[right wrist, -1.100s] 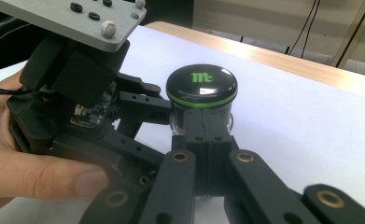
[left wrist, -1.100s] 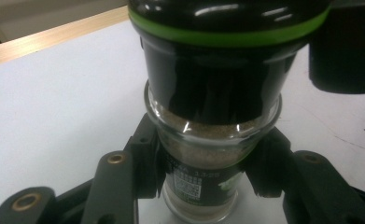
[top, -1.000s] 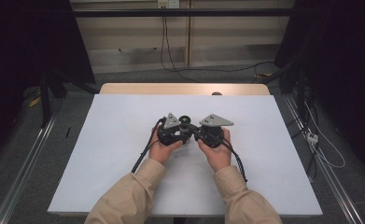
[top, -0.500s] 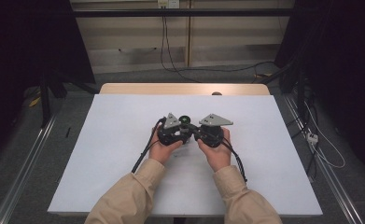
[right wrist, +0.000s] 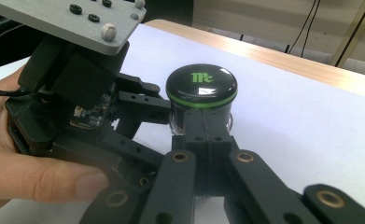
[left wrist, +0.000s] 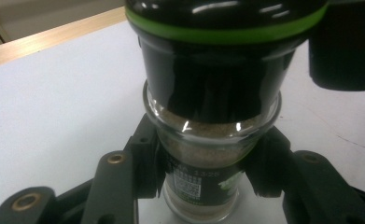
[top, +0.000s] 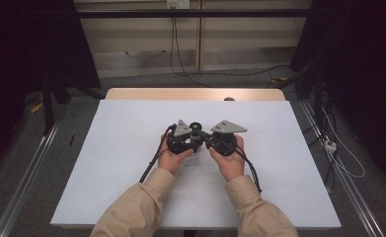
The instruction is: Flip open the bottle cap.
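Nothing has moved: left gripper (left wrist: 203,186) pinches the spice jar (left wrist: 203,154), right gripper (right wrist: 207,140) pressed together beside its cap (right wrist: 201,85)

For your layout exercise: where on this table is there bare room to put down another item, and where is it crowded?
Bare white table lies left and right of the hands, and beyond them up to the wooden edge. It is crowded mid-table, where left gripper and right gripper meet at the spice grinder.

A white table (top: 111,163) with a wooden far edge (top: 146,94); cables (top: 185,54) behind.
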The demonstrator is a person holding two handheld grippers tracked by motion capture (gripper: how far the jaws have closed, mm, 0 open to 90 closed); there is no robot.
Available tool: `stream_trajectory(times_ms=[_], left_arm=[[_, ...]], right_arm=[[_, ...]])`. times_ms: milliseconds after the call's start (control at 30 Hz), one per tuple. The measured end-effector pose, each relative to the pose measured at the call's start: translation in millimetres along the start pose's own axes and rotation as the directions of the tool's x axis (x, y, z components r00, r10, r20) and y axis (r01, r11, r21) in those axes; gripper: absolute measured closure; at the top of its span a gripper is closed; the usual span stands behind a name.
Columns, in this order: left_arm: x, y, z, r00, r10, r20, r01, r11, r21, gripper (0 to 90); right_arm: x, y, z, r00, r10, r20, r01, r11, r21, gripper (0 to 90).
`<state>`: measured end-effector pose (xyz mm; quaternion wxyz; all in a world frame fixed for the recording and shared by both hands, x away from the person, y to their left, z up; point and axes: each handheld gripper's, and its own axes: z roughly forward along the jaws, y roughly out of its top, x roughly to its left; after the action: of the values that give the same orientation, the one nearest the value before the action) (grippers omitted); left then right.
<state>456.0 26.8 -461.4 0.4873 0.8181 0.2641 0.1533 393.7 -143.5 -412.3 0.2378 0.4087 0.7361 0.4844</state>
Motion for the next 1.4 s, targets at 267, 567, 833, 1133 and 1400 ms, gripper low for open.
stream_trajectory(times_ms=[267,567,833,1133,1400], left_arm=[[-0.6,0.2,0.3,1.0000,-0.004,-0.003,0.004,1.0000,0.001,53.4],[-3.4,0.9,0.5,0.9997,0.024,-0.003,-0.024,0.9997,0.006,53.4],[-1.7,0.6,0.1,1.0000,-0.005,-0.001,0.005,1.0000,0.008,53.4],[-1.1,-0.1,0.7,0.9998,-0.019,0.004,0.019,0.9998,0.000,53.4],[-1.0,0.0,0.5,0.9999,-0.015,0.003,0.015,0.9999,0.002,53.4]], right_arm=[[0.3,0.2,-0.1,1.0000,-0.006,0.007,0.006,1.000,0.001,90.0],[1.4,3.3,-1.9,1.0000,0.009,0.003,-0.009,0.998,-0.057,90.0],[10.1,22.7,-5.3,0.9973,-0.071,0.019,0.072,0.997,-0.039,90.0],[9.8,20.7,-3.0,0.9981,-0.061,0.009,0.061,0.997,-0.038,90.0],[7.3,20.5,-4.9,0.9978,-0.064,0.016,0.065,0.997,-0.036,90.0]])
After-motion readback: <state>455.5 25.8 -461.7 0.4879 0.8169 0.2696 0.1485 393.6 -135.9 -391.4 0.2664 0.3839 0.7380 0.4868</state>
